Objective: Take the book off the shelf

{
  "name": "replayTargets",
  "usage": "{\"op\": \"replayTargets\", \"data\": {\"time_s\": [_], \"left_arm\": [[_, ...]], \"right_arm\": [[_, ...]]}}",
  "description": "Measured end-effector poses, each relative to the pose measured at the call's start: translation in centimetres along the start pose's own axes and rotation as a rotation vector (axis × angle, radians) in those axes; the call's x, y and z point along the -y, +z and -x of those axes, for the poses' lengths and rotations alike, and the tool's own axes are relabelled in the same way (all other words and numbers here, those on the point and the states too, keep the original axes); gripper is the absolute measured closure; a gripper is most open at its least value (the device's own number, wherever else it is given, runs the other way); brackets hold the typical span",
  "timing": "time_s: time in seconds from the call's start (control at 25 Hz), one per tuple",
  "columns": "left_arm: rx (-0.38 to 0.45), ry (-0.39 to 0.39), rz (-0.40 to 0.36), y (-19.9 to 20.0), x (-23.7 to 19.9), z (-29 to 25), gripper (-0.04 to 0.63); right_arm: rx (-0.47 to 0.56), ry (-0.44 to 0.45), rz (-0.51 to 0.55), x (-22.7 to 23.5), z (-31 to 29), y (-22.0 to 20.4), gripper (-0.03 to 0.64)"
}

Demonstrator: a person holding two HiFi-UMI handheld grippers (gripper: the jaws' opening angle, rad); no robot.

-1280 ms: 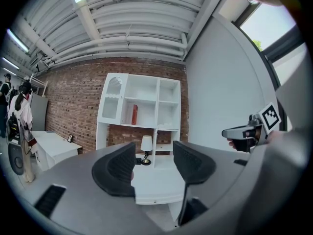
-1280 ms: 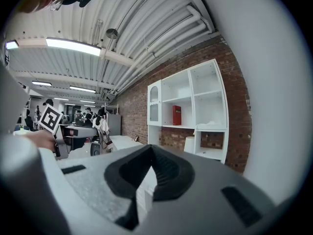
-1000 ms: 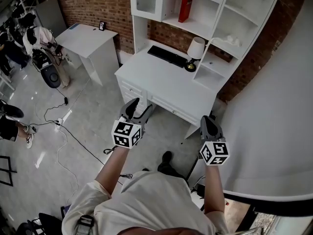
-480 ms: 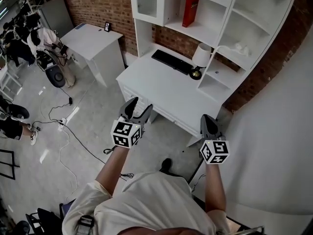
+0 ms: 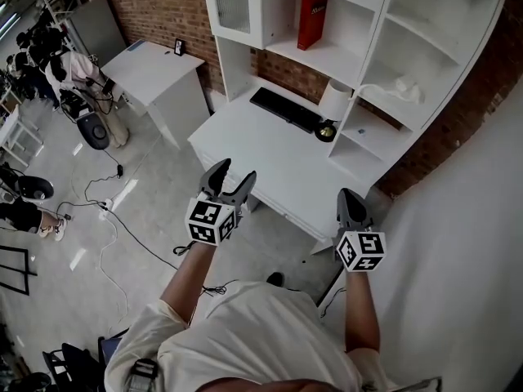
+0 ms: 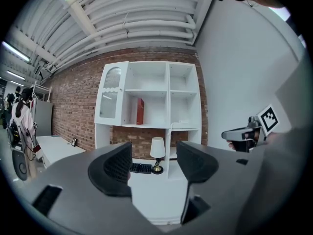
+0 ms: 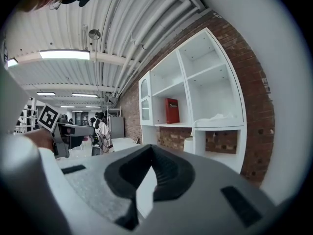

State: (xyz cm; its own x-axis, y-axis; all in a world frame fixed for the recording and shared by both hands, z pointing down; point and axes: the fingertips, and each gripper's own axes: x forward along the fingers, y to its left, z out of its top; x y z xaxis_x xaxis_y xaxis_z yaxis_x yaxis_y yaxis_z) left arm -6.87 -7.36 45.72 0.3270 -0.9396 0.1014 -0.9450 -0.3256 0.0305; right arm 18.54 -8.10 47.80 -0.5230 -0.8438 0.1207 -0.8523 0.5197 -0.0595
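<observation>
A red book (image 5: 311,20) stands upright in the middle compartment of the white shelf unit (image 5: 372,24) above a desk; it also shows as the red book (image 6: 140,111) and the red book (image 7: 171,111) far ahead in both gripper views. My left gripper (image 5: 230,172) hangs in the air short of the desk's front, its jaws opening with nothing between them. The left gripper (image 6: 154,155) points at the shelf. My right gripper (image 5: 350,198) is shut and empty, to the right, equally far from the book. The right gripper (image 7: 150,151) has its jaw tips touching.
The white desk (image 5: 270,158) carries a black keyboard (image 5: 282,109) and a white-shaded lamp (image 5: 333,104). A small white table (image 5: 151,68) stands to the left. Cables (image 5: 114,219) trail over the grey floor, and people stand at the far left.
The desk and shelf have drawn nearer and fill more of the head view. Both grippers keep their places in front of me. The left jaws stand slightly wider.
</observation>
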Motion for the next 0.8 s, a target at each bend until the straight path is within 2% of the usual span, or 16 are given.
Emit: {"op": "replayTargets", "data": {"time_s": [0.4, 0.8], "left_arm": [[-0.028, 0.018, 0.004, -0.2, 0.7, -4.2, 0.327], [-0.042, 0.009, 0.025, -1.0, -1.3, -7.6, 0.327]], "right_arm": [[-0.004, 0.012, -0.022, 4.3, -2.4, -0.3, 0.615], [-0.034, -0.002, -0.016, 5.7, -5.8, -0.6, 0.615]]}}
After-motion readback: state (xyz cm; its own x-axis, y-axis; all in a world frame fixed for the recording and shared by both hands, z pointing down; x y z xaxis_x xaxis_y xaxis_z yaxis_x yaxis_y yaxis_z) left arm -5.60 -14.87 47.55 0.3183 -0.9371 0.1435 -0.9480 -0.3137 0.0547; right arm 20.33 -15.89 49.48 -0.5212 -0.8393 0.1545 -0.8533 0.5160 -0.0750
